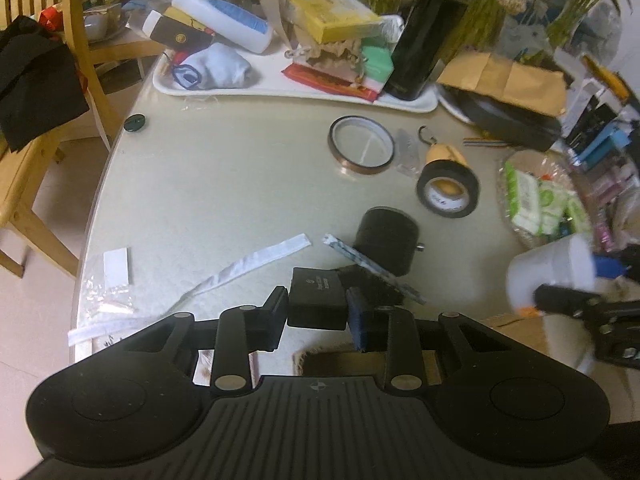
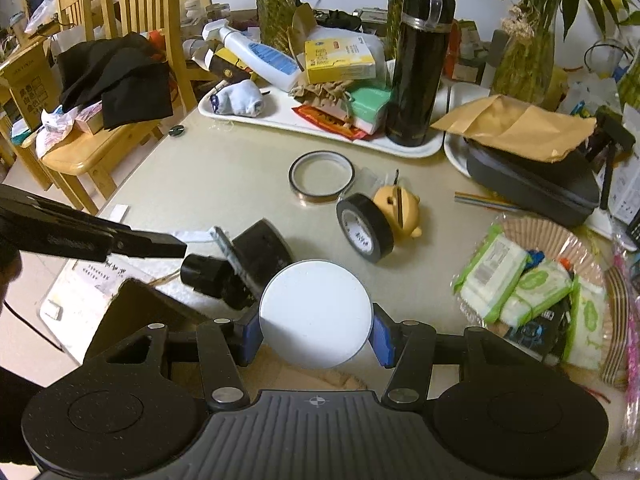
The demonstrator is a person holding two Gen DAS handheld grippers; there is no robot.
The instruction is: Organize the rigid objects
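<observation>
Left gripper [image 1: 318, 312] clamping black box [image 1: 317, 298], label unreadable

Three rolls of tape lie on the table: a thin amber tape ring [image 2: 321, 178], a black electrical tape roll [image 2: 364, 233] and a thick black roll [image 1: 386, 240]. One tall black thermos flask [image 2: 420, 64] stands on one white tray [image 2: 280, 120]. Three green-and-white wipe packets [image 2: 520, 284] sit together.

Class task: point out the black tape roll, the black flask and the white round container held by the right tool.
black tape roll [image 1: 448, 191], left wrist view, outer band.
black flask [image 2: 420, 68], right wrist view, body.
white round container [image 2: 316, 312], right wrist view, flat face.
</observation>
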